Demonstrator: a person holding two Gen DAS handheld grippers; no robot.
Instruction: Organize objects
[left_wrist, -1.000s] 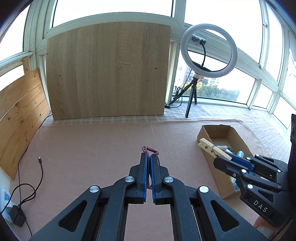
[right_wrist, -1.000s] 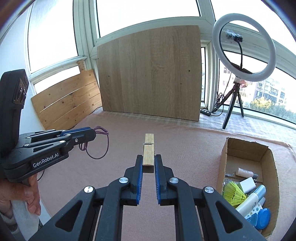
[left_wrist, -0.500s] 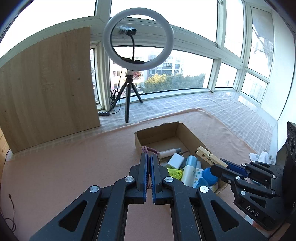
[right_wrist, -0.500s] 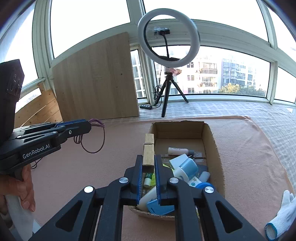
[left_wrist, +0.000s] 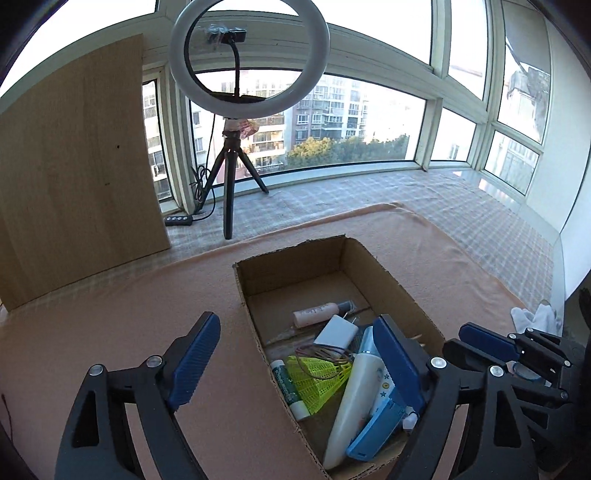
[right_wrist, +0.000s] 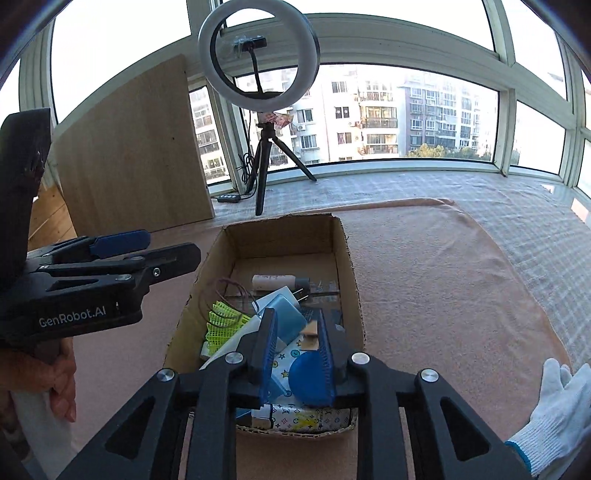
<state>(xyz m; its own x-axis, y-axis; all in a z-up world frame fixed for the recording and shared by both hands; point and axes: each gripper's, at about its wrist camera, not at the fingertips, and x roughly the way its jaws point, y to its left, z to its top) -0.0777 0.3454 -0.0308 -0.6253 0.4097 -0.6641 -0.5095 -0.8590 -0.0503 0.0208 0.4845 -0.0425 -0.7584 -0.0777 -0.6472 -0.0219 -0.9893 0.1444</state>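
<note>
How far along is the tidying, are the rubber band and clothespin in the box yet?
Nearly done. The rubber band lies inside the cardboard box, below the left gripper, whose jaws have just been opening and hold nothing. The right gripper has just been opening too; the clothespin sits loose between its jaws, over the box. Still outside: a white glove, perhaps next.
</note>
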